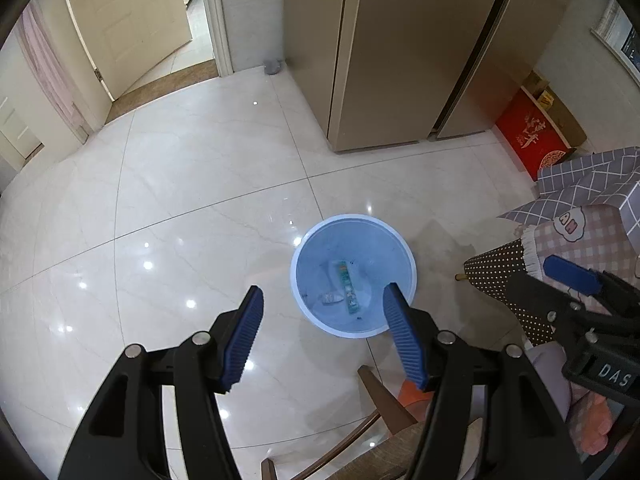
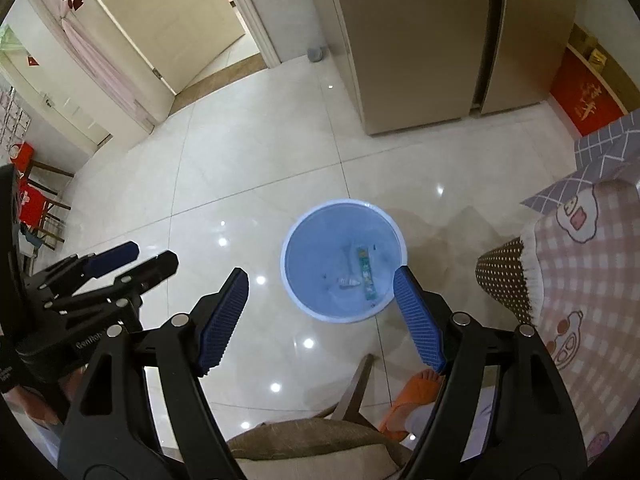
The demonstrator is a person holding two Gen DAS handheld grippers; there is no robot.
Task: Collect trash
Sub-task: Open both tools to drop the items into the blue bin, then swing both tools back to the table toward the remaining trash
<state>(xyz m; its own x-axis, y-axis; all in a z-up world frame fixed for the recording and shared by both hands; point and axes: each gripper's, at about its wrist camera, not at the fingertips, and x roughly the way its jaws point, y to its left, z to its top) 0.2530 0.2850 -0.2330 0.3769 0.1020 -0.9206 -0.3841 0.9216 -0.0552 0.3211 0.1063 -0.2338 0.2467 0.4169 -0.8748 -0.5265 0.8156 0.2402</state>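
I am holding both tools above the blue bin (image 2: 343, 260), right tool (image 2: 320, 292) and left tool (image 1: 322, 312) gaping wide and empty, letting trash (image 2: 367, 276) settle inside it.

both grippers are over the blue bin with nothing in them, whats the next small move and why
Probably lift both away from the blue bin and turn to look for more trash. The right gripper and left gripper both stand open and empty, and a long wrapper and a small bottle already lie in the bin. No loose trash shows on the floor here.
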